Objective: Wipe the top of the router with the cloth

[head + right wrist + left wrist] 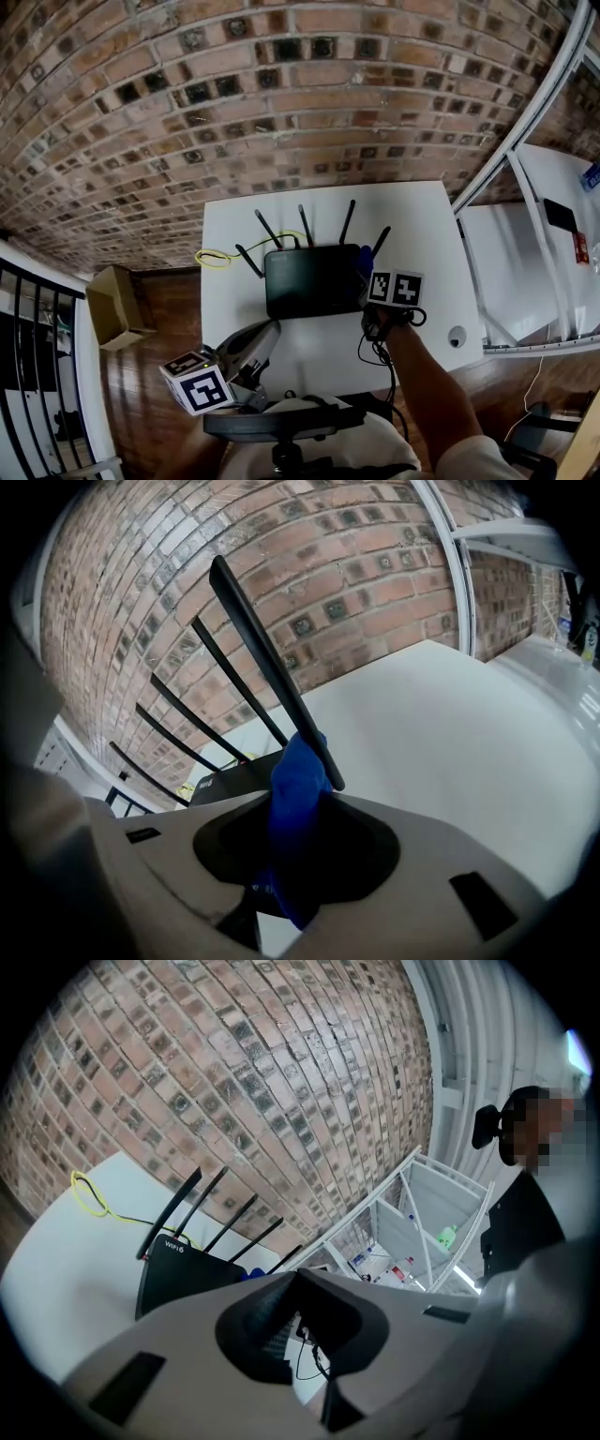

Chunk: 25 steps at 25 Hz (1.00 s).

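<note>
Router (312, 279): black, flat on the white bench (417, 211), its antennas raised toward the brick wall (234, 103).
Cloth (296, 799): blue and bunched, at the router's right edge, just beside the base of the nearest antenna (267, 663).
Right gripper (368, 281): jaws closed on the cloth, tilted down at the router's right side.
Left gripper (265, 333): jaws closed with nothing between them, held near the bench's front edge, apart from the router.
Yellow cable (214, 257): looped on the bench, left of the router.
Cardboard box (117, 305): on the wooden floor, left of the bench.
</note>
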Tool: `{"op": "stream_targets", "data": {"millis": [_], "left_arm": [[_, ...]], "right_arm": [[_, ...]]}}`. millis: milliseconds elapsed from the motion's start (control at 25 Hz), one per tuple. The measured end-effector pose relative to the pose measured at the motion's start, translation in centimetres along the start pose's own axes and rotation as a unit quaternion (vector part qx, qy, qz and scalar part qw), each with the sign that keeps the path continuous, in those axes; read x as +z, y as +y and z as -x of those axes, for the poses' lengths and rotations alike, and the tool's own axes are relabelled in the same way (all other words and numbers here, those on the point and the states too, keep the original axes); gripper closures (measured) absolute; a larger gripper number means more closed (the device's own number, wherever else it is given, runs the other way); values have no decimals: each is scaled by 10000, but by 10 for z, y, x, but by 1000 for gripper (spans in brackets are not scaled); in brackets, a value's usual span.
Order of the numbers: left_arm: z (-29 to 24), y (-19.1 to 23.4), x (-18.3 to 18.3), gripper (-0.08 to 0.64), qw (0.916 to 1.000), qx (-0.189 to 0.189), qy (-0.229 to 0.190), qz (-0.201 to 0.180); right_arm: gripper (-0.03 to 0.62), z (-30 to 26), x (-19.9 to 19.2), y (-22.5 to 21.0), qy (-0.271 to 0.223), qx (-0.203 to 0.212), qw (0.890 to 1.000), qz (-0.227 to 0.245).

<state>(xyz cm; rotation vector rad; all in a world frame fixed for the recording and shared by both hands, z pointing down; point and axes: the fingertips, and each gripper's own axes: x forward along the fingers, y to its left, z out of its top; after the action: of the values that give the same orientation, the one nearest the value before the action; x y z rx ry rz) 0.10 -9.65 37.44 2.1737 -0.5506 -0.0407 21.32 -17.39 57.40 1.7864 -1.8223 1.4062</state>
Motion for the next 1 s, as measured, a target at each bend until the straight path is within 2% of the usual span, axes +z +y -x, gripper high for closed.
{"op": "stream_targets", "data": {"millis": [320, 440, 560, 720, 840, 1000], "left_arm": [[3, -2, 0, 554, 10000, -11, 4, -46], [3, -3, 1, 552, 10000, -31, 3, -47], [3, -3, 3, 552, 10000, -35, -6, -41], [4, -2, 4, 552, 10000, -39, -7, -27], [3, -1, 4, 552, 10000, -45, -13, -30], [4, 3, 4, 552, 10000, -5, 12, -32]], "right_arm": [[449, 4, 1, 6, 51, -75, 9996, 258], [449, 14, 10, 26, -186, 56, 9975, 676], [449, 27, 25, 49, -497, 71, 9902, 1304], [448, 43, 50, 77, -1007, -77, 9692, 2246], [448, 56, 71, 92, -1509, -347, 9437, 2925], [448, 81, 105, 110, -2323, -808, 9062, 3440]]}}
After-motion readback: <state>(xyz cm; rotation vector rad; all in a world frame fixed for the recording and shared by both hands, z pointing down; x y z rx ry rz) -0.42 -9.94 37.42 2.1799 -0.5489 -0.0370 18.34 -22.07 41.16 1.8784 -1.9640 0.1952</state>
